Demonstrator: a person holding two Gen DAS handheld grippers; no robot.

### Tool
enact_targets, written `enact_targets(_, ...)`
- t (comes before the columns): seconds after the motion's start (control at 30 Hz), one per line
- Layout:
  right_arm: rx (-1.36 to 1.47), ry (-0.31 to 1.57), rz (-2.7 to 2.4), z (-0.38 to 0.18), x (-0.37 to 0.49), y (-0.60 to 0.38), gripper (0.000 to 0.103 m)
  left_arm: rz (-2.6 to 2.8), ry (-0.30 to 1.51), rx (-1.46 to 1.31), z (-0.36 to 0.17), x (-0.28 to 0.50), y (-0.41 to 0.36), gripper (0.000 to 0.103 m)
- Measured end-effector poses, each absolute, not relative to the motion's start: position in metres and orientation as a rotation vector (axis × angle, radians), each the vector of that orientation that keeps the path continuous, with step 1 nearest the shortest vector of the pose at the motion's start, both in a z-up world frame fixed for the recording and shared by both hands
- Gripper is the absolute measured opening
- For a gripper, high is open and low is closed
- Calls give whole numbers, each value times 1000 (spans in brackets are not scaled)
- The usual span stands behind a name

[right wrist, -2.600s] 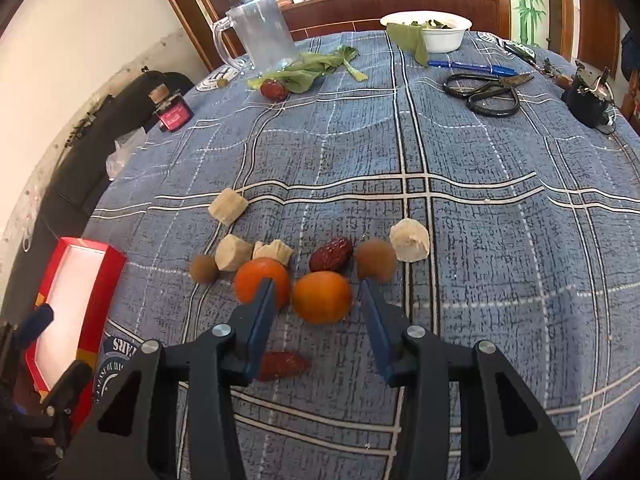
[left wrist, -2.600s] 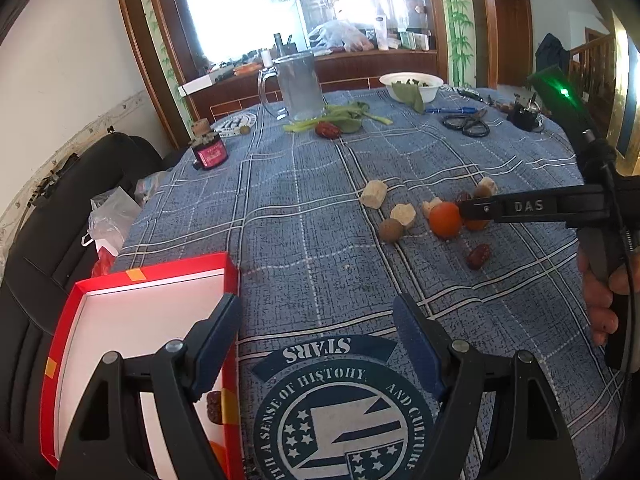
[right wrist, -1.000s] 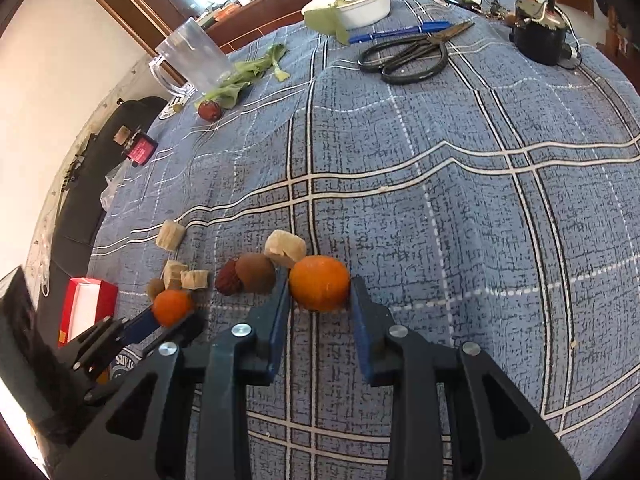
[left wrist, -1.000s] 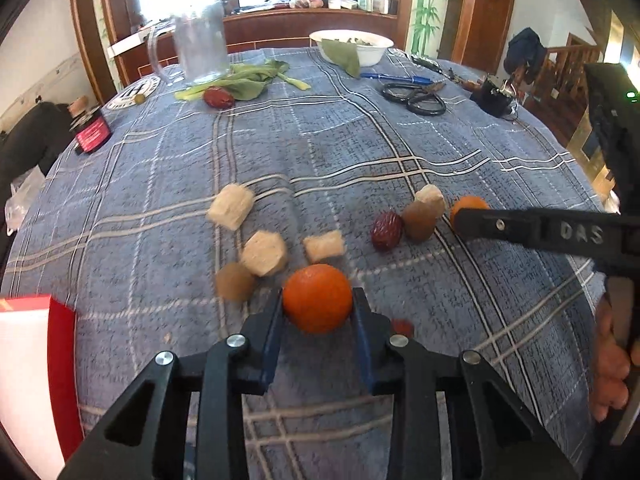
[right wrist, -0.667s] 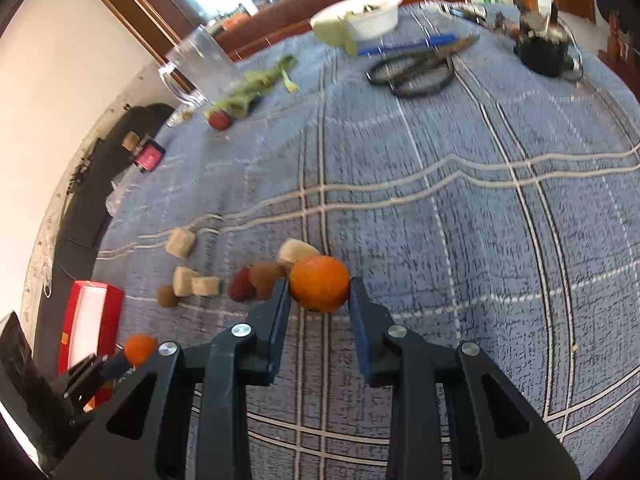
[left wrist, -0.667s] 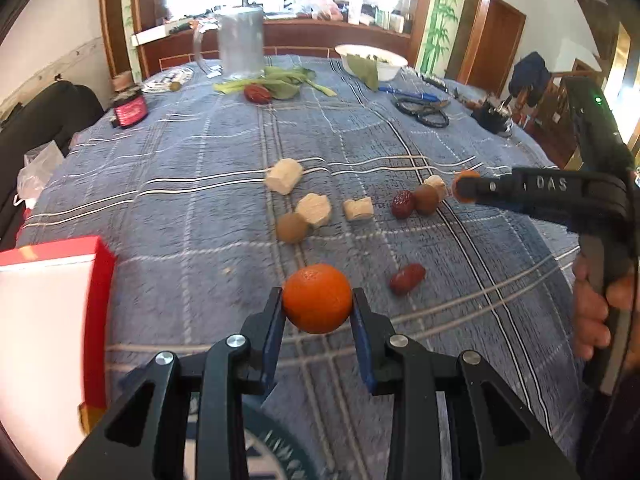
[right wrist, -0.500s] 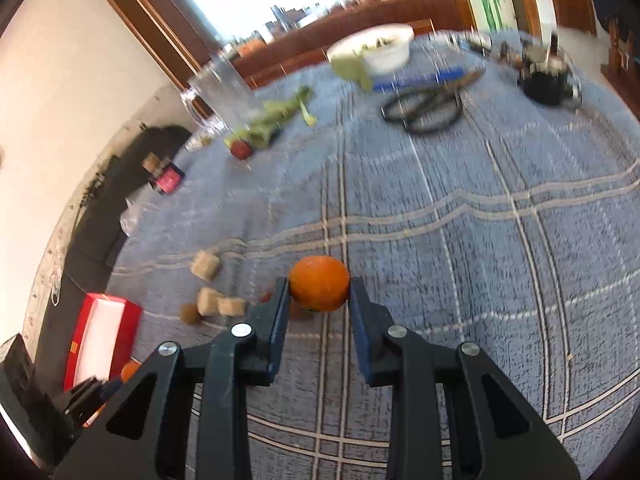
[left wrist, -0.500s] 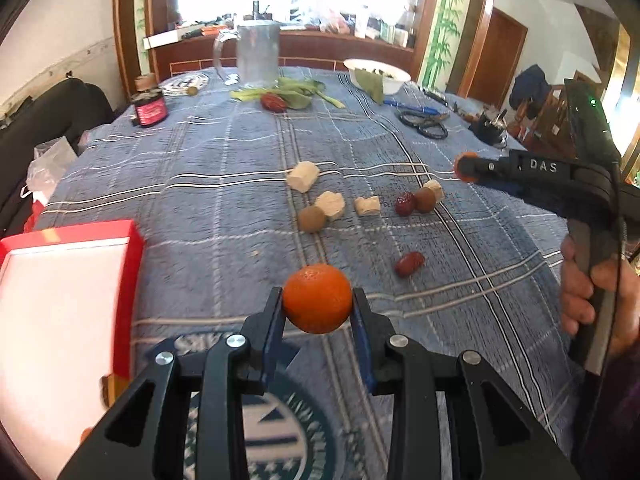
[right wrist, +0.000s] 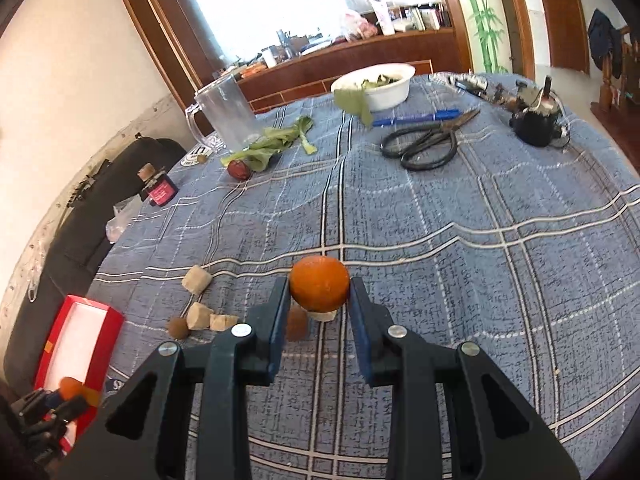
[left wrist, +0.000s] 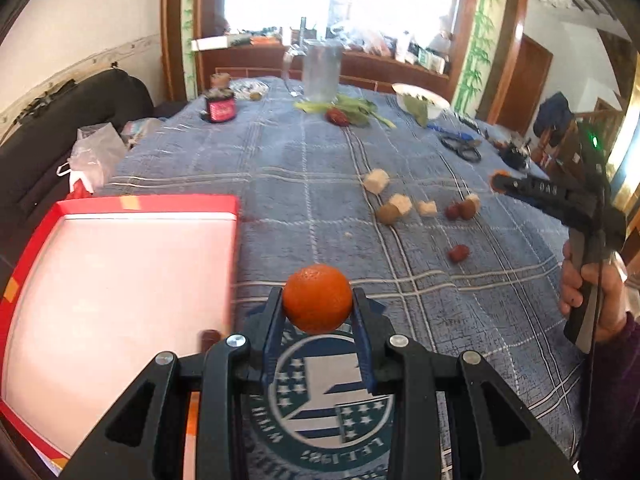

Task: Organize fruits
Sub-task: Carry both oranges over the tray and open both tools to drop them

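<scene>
My left gripper (left wrist: 317, 300) is shut on an orange (left wrist: 317, 298) and holds it above the cloth, just right of the red box (left wrist: 148, 202). The box has a white floor, and a dark date (left wrist: 210, 336) lies by its right wall. My right gripper (right wrist: 319, 292) is shut on a second orange (right wrist: 319, 284), lifted over a pale chunk (right wrist: 324, 315) and a brown fruit (right wrist: 297, 322). More pale chunks (right wrist: 197, 279) and a small brown ball (right wrist: 178, 327) lie to the left. In the left wrist view a red date (left wrist: 459, 253) lies apart.
On the blue checked tablecloth (right wrist: 440, 240), far side, stand a clear pitcher (right wrist: 224, 114), greens (right wrist: 276, 140) with a red date (right wrist: 239, 169), a white bowl (right wrist: 376, 82), scissors (right wrist: 428, 144), a blue pen (right wrist: 416, 117) and a small bottle (right wrist: 160, 188). A hand (left wrist: 592, 292) holds the right gripper.
The left gripper has carried its orange up and away from the fruit cluster, over to the red box. The right gripper has lifted its orange slightly off the cloth and tipped upward.
</scene>
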State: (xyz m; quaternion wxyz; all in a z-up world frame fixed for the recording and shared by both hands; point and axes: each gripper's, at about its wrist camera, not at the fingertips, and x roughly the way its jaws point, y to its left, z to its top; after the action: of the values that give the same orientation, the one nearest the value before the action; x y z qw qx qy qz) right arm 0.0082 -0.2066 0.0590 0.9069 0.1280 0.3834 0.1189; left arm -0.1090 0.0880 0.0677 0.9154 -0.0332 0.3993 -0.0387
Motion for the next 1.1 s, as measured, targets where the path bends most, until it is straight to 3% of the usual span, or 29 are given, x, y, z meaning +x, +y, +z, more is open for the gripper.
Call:
enact_targets(0.3, 208, 773, 316, 70, -16, -162, 31, 73, 749, -109, 81, -136, 165, 32)
enact_targets(0.73, 76, 772, 787, 94, -97, 49, 32, 243, 754, -158, 59, -172, 244, 32)
enact_targets(1.1, -94, 901, 846, 57, -111, 128, 32, 260, 758, -144, 49, -186, 261, 32)
